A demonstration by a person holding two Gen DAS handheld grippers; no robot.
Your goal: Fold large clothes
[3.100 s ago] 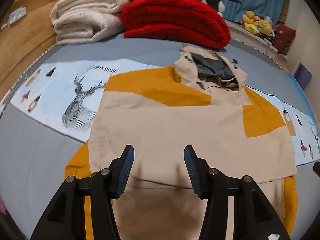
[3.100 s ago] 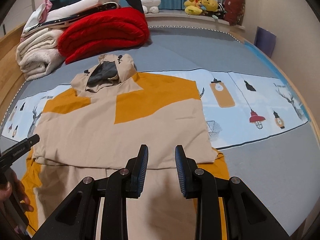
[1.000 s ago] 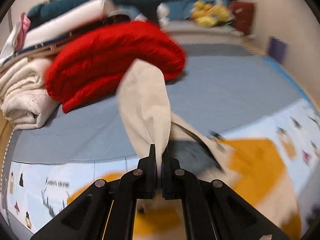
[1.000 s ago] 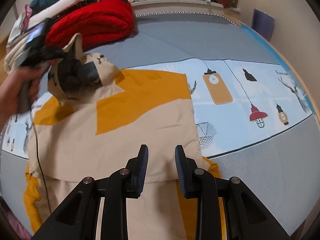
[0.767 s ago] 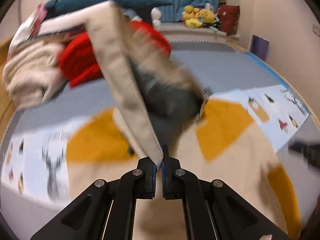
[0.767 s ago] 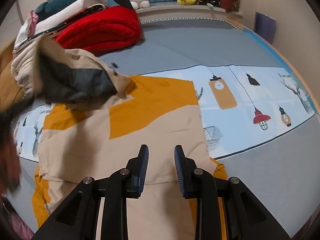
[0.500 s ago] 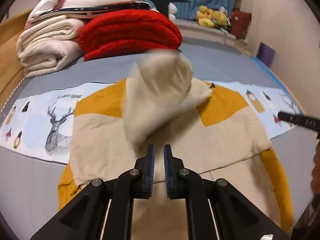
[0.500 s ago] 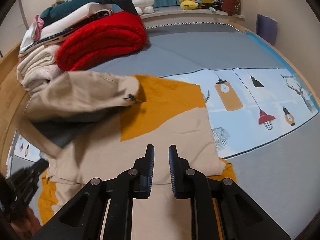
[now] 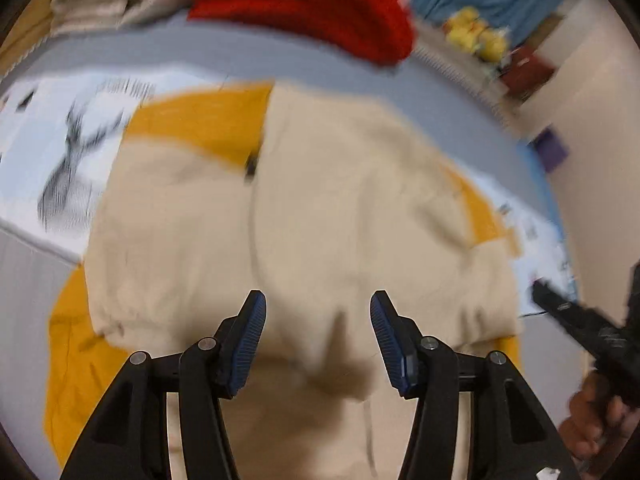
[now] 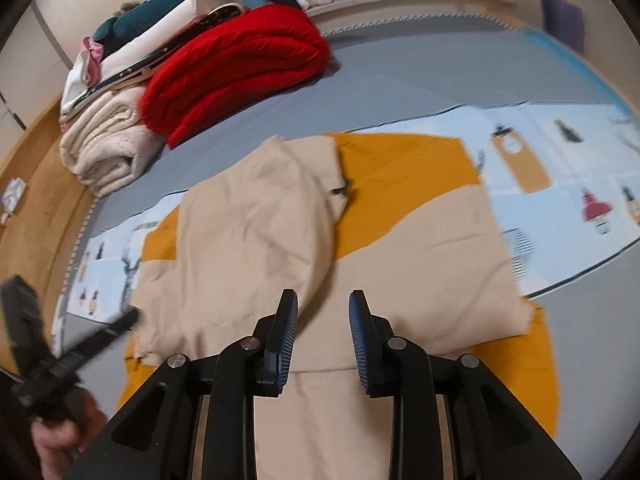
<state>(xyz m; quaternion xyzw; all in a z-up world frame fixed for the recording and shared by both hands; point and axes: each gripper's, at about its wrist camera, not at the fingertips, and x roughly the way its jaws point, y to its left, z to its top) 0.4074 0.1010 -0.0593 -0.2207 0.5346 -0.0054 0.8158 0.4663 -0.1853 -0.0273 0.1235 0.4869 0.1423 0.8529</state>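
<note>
The hoodie [image 10: 400,248] lies flat on the bed [image 10: 400,64], its hood [image 10: 260,216] folded down over its beige and yellow body. The left gripper [image 9: 318,336] hovers over the hoodie's near part, jaws released wide and holding nothing. The right gripper [image 10: 323,344] hovers over the hoodie's near edge, jaws also released and empty. Beyond the hoodie sit a red blanket [image 10: 240,68] and a cream blanket [image 10: 108,148], touching.
</note>
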